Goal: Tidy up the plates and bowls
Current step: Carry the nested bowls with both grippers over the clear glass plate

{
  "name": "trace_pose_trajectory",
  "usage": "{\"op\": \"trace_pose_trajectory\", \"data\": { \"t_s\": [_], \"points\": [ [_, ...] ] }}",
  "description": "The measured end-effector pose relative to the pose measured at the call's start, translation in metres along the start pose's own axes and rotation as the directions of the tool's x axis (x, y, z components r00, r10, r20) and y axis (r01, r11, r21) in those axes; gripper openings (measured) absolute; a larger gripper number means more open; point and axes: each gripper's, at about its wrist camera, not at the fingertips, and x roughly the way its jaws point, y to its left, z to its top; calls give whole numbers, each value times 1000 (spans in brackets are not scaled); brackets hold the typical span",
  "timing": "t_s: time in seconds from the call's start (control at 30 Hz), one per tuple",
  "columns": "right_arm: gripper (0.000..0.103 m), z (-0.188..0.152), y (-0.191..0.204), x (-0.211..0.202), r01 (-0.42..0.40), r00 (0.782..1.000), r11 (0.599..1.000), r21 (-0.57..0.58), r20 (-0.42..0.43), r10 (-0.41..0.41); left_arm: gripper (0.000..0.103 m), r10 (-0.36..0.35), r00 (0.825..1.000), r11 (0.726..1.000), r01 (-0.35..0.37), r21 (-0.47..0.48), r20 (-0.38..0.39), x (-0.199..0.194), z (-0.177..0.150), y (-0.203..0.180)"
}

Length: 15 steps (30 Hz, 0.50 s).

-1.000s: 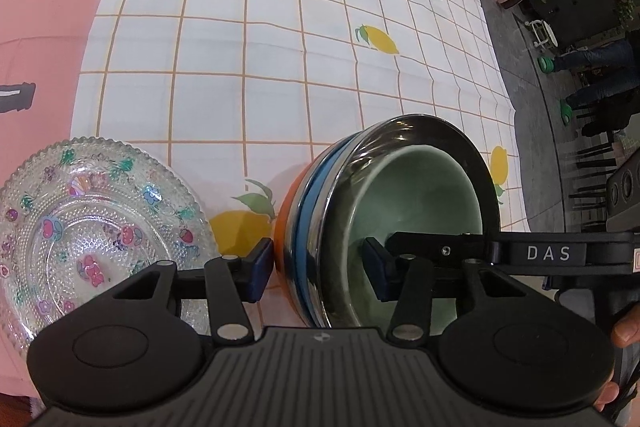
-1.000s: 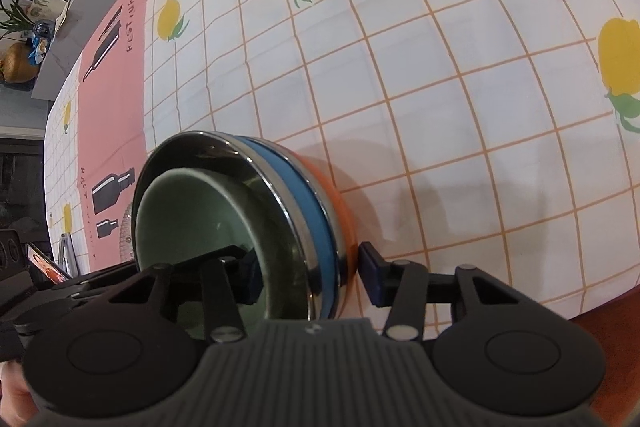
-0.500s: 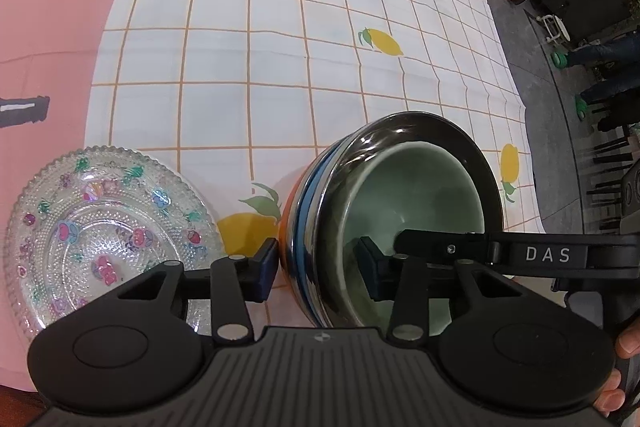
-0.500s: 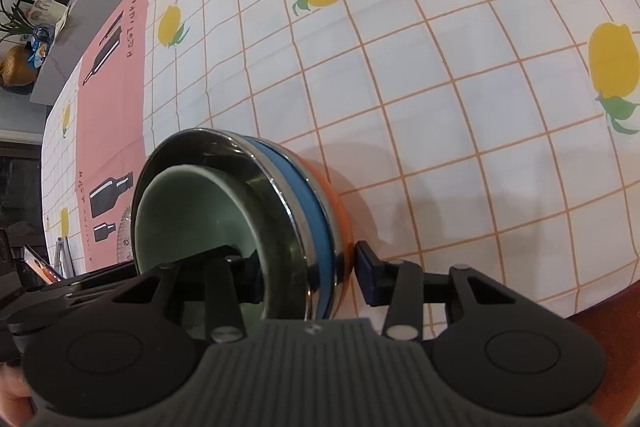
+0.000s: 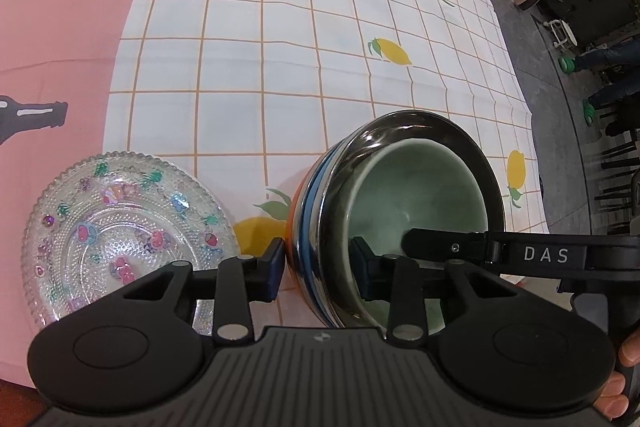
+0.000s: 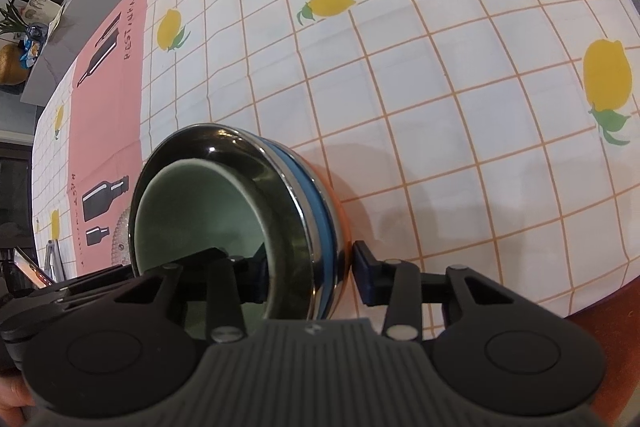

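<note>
A nest of bowls stands on the tablecloth: orange (image 6: 340, 211) and blue (image 6: 310, 183) outside, then a steel bowl (image 5: 420, 125) with a pale green bowl (image 5: 404, 199) inside it. My left gripper (image 5: 318, 265) straddles the stack's left wall. One pad is against the outside, the other is inside the green bowl, and the jaws are closing on the wall. My right gripper (image 6: 310, 277) straddles the opposite wall in the same way, pads on it. Its finger (image 5: 440, 247) reaches into the bowl in the left wrist view. A patterned clear glass plate (image 5: 120, 243) lies left of the stack.
The cloth (image 5: 280, 67) is white with an orange grid and lemons, with a pink panel (image 5: 60, 27) at the left. Its right edge (image 5: 520, 107) drops to a floor with plants and a seated person's legs (image 5: 608, 75). A wooden table corner (image 6: 600, 327) shows near the right gripper.
Both pairs of jaws have narrowed onto the stack's walls, the left one more. Both views have tipped slightly, showing more of the far table. The stack and glass plate stay put.
</note>
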Motion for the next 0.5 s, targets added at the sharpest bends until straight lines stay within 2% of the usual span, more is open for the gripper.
{"op": "trace_pose_trajectory", "data": {
  "t_s": [0.3, 0.5],
  "points": [
    [38, 0, 12, -10, 5, 1000, 1000, -28, 13, -4, 39, 5, 999, 1000, -5, -7, 32, -19, 4, 3],
    [38, -1, 38, -17, -6, 1000, 998, -65, 20, 7, 39, 29, 998, 999, -28, -27, 58, -46, 5, 18]
  ]
}}
